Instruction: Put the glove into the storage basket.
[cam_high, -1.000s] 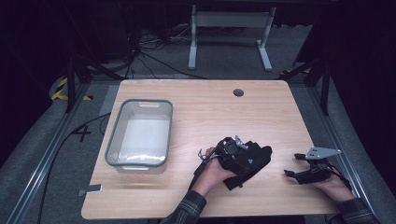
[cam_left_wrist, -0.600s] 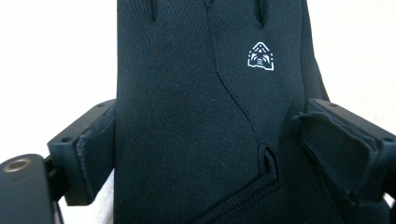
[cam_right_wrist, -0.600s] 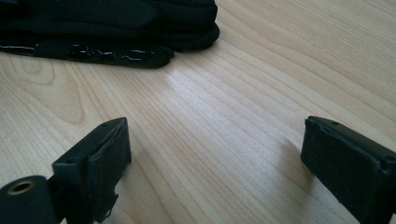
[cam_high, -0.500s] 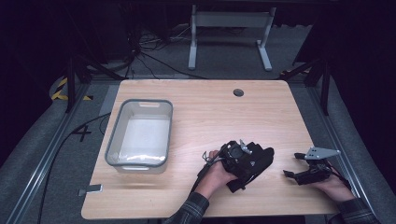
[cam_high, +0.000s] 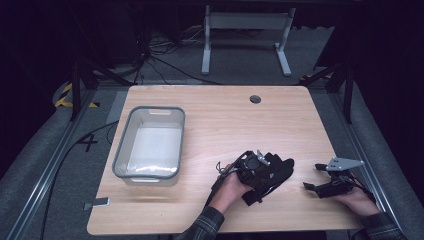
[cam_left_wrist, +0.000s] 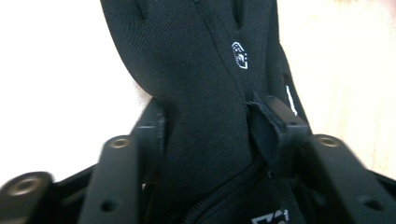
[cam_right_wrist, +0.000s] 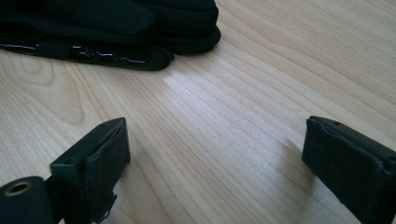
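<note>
black glove lies lengthwise, fingers pointing from left tongs.

We see a black fabric glove lying flat on the light wooden worktop, near its front edge and right of centre. It has a zip at the cuff, small white printed marks and thin white piping. Its fingers stretch away from the cuff.
</note>
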